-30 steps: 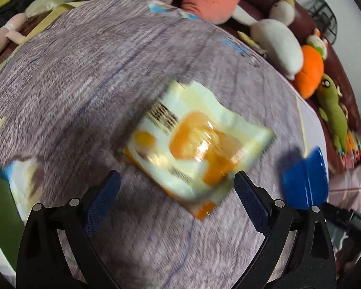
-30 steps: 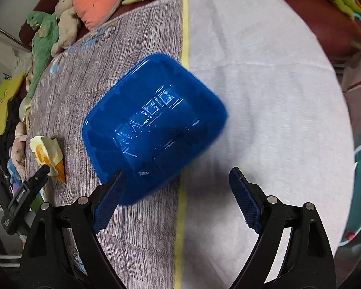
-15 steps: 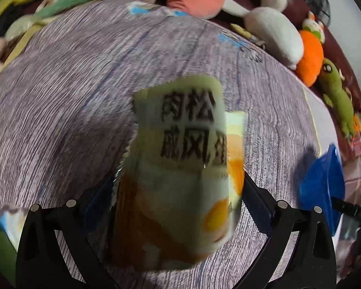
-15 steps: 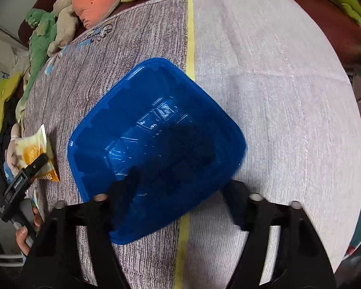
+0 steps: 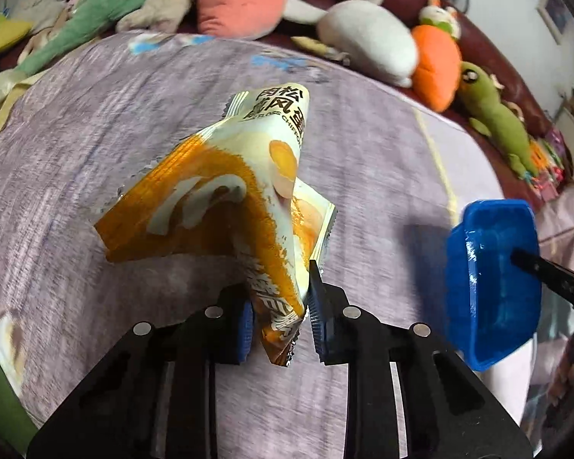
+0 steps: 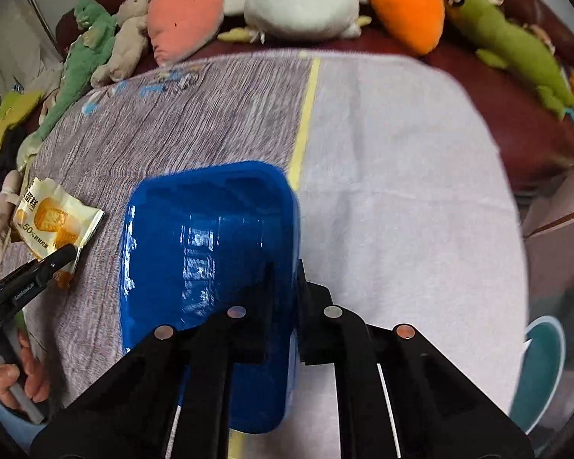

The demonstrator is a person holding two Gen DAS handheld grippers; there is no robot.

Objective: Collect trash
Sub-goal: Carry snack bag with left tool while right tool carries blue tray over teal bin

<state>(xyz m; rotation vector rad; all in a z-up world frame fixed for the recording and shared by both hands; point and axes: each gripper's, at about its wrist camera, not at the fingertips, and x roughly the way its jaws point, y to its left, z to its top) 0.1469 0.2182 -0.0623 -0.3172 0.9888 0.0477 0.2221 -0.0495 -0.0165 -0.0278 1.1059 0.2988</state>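
Observation:
My left gripper (image 5: pixel 279 325) is shut on the corner of a yellow-and-orange snack wrapper (image 5: pixel 225 199) and holds it above the cloth. The wrapper also shows at the left of the right wrist view (image 6: pixel 53 222), with a left finger across it. My right gripper (image 6: pixel 285 306) is shut on the rim of a blue plastic tray (image 6: pixel 206 252) and holds it tilted off the cloth. The tray shows at the right of the left wrist view (image 5: pixel 493 287).
A striped grey and white cloth (image 6: pixel 382 176) covers the surface. Several plush toys line the far edge on a dark red sofa, among them an orange carrot (image 6: pixel 405 4) and a green lizard (image 6: pixel 512 49). A teal bin (image 6: pixel 543 363) stands at the lower right.
My left gripper closed on the wrapper and lifted it off the cloth. My right gripper closed on the blue tray's rim and raised it.

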